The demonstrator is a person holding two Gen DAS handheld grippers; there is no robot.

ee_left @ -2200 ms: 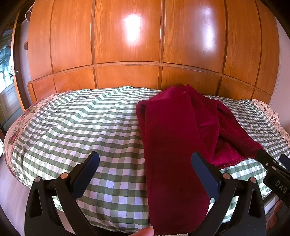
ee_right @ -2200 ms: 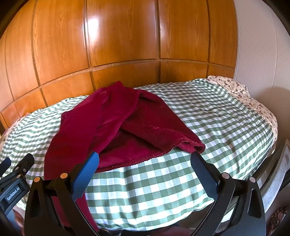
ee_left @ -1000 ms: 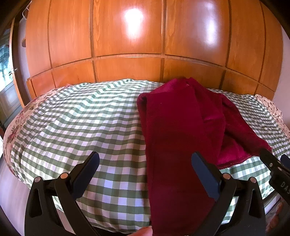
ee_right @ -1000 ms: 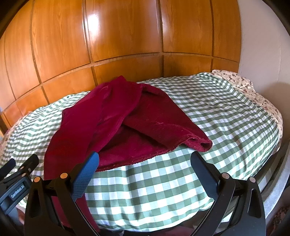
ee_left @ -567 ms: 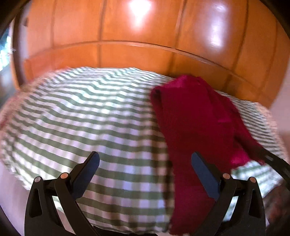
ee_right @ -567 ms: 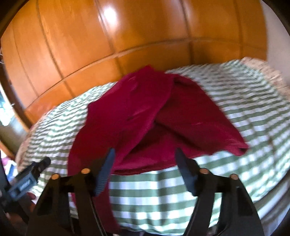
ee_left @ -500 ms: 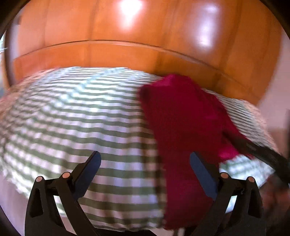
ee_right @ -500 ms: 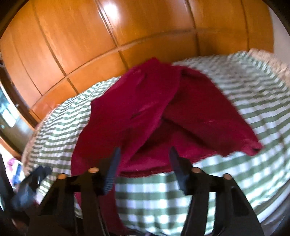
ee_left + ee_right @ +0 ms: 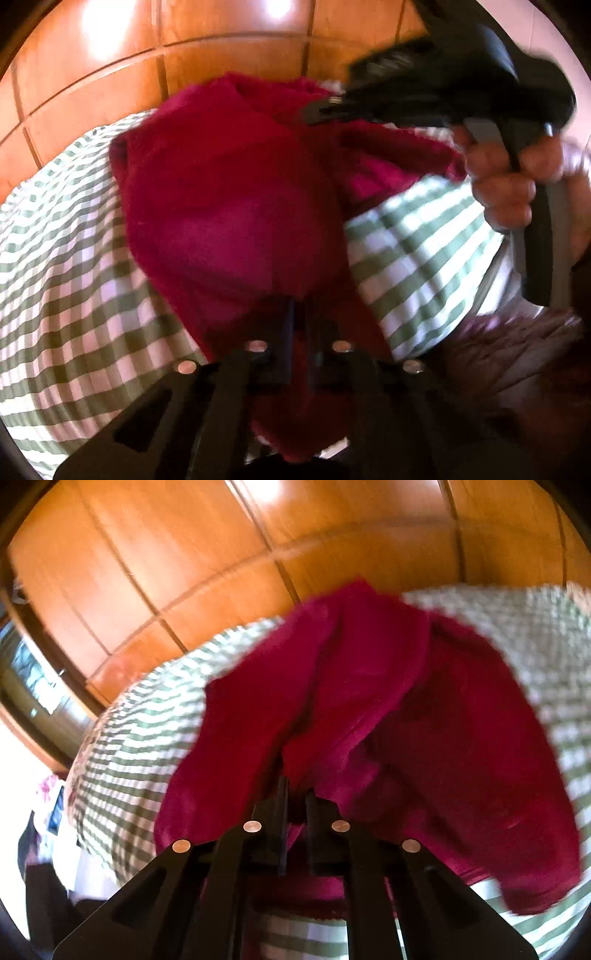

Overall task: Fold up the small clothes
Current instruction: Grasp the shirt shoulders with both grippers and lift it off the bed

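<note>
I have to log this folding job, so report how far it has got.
Done: nothing folded; the crimson garment lies rumpled on the checked bedspread. In hand: the left gripper and right gripper are each shut on a bunch of its cloth. Left: spreading it flat, then every fold.

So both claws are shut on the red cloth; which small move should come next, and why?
Probably lift both together: the left claw and the right claw each pinch the bunched red garment, which lies crumpled on the checked bedcover and must hang free to straighten.
</note>
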